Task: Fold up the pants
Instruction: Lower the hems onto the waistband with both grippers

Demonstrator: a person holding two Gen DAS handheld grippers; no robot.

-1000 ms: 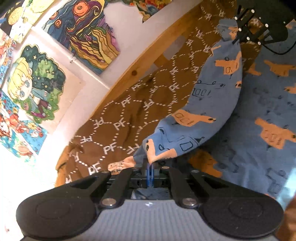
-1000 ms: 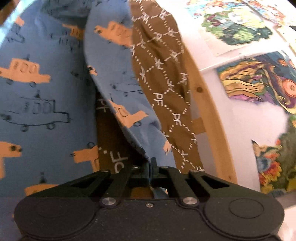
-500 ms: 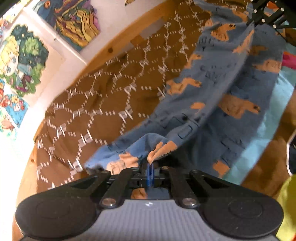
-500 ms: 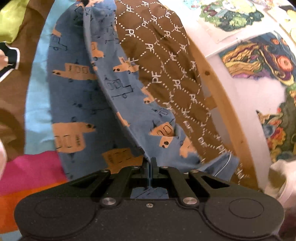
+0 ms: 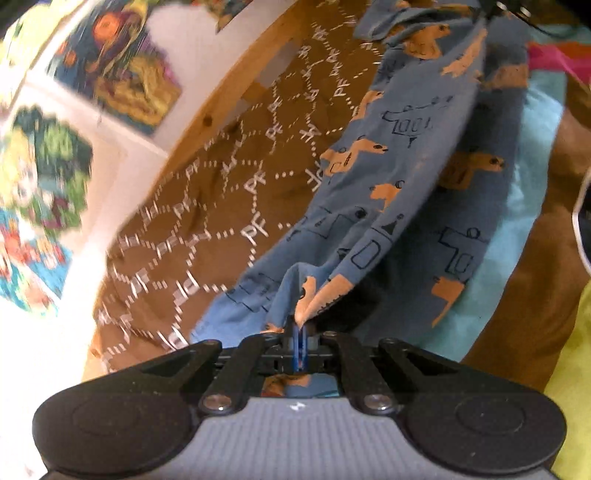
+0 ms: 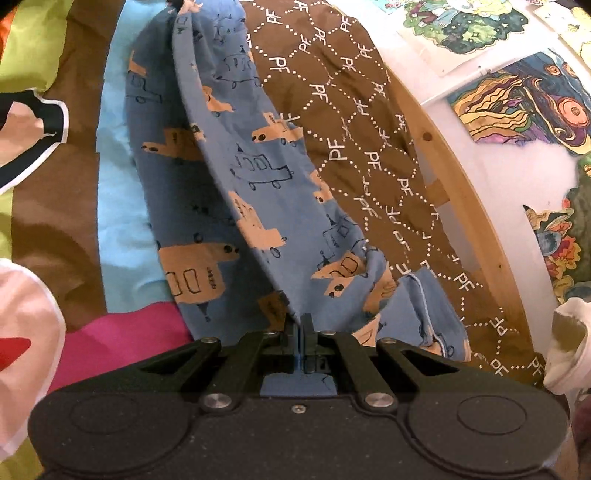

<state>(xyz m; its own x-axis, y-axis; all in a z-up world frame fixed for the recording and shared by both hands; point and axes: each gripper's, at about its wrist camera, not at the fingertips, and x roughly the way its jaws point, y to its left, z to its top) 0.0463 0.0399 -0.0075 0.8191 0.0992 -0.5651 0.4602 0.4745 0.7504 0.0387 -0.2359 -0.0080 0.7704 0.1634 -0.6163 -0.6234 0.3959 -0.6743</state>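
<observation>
The pants (image 5: pixel 399 192) are blue with orange and outlined vehicle prints. They hang in a long band stretched between my two grippers above the bed. My left gripper (image 5: pixel 299 332) is shut on one end of the blue cloth, which bunches right at the pads. In the right wrist view the same pants (image 6: pixel 258 177) run away from my right gripper (image 6: pixel 300 332), which is shut on the other end. A lower layer of the pants lies on the colourful bedspread. The far gripper (image 5: pixel 506 7) shows only as a dark shape at the top edge.
A brown cover (image 6: pixel 369 122) printed with white "PF" diamonds lies beside the pants along a wooden bed rail (image 6: pixel 476 229). Drawings (image 6: pixel 524 96) hang on the white wall. The bedspread (image 6: pixel 122 177) has light blue, pink, brown and lime patches. A white object (image 6: pixel 569 343) sits at the right.
Both grippers moved back from the wall and lower, keeping their grip. The pants now stretch longer between them, and more of the colourful bedspread shows under the cloth.
</observation>
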